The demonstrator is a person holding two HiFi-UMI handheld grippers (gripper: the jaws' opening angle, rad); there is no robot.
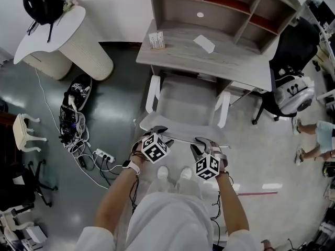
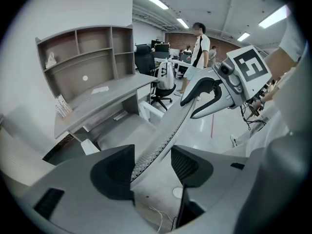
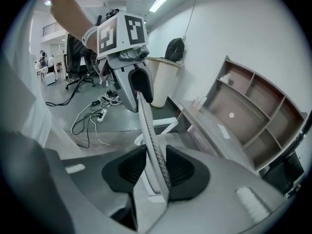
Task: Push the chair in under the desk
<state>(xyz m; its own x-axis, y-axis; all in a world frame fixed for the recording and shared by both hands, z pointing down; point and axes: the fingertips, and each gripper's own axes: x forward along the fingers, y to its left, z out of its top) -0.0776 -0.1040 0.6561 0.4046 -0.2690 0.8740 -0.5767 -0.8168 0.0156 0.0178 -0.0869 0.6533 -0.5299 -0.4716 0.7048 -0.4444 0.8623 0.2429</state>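
A grey chair (image 1: 186,101) with white armrests stands facing the grey desk (image 1: 209,56), its seat partly under the desktop. I stand behind it with both grippers on the top edge of the mesh backrest (image 1: 178,136). My left gripper (image 1: 152,133) is shut on the left part of that edge, and the backrest (image 2: 165,135) runs between its pads (image 2: 114,172). My right gripper (image 1: 202,146) is shut on the right part, with the backrest (image 3: 148,130) pinched between both pads (image 3: 180,169). Each gripper view shows the other gripper on the same edge: the right gripper (image 2: 204,94) and the left gripper (image 3: 134,89).
A shelf unit sits on the desk (image 2: 97,99). A white round table (image 1: 78,41) stands at the left, with shoes, cables and a power strip (image 1: 99,156) on the floor beside it. At the right are a black office chair (image 1: 293,51) and a person's legs (image 1: 319,137).
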